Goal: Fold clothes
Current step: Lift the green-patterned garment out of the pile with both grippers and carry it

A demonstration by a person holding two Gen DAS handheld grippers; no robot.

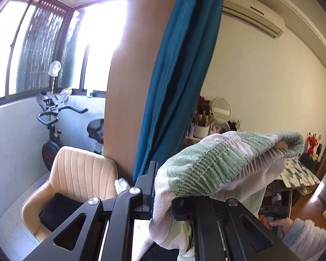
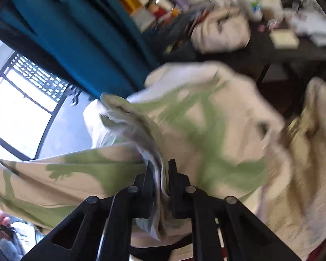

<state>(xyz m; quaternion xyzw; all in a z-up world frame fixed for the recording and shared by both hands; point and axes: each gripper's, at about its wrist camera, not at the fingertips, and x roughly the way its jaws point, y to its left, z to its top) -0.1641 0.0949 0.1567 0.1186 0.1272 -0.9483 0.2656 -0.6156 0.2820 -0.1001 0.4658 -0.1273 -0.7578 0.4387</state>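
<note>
1. Fabric fills the lower middle of the left wrist view: a green-and-white garment [image 1: 217, 163] with a ribbed elastic waistband drapes over the left gripper [image 1: 163, 187], held up in the air.
2. Left fingers are clamped on the garment; one dark pad [image 1: 151, 184] shows at the cloth's left edge, the other is buried under the folds.
3. Behind it, a teal curtain [image 1: 180, 82] hangs down the centre of the frame, a beige chair [image 1: 80, 171] sits at lower left, and an exercise bike [image 1: 54, 130] stands by the window.
4. At lower right, a hand [image 1: 280, 225] in a pale blue fluffy sleeve grips a black handle.
5. Over to the right wrist view, heavily blurred: the right gripper [image 2: 160, 174] has its fingers pressed together on a bunched edge of the same garment [image 2: 195, 119], which spreads across the centre and right of the frame.
6. A cluttered dark table [image 2: 282, 52] runs across the upper right, the curtain [image 2: 76, 37] at upper left.
</note>
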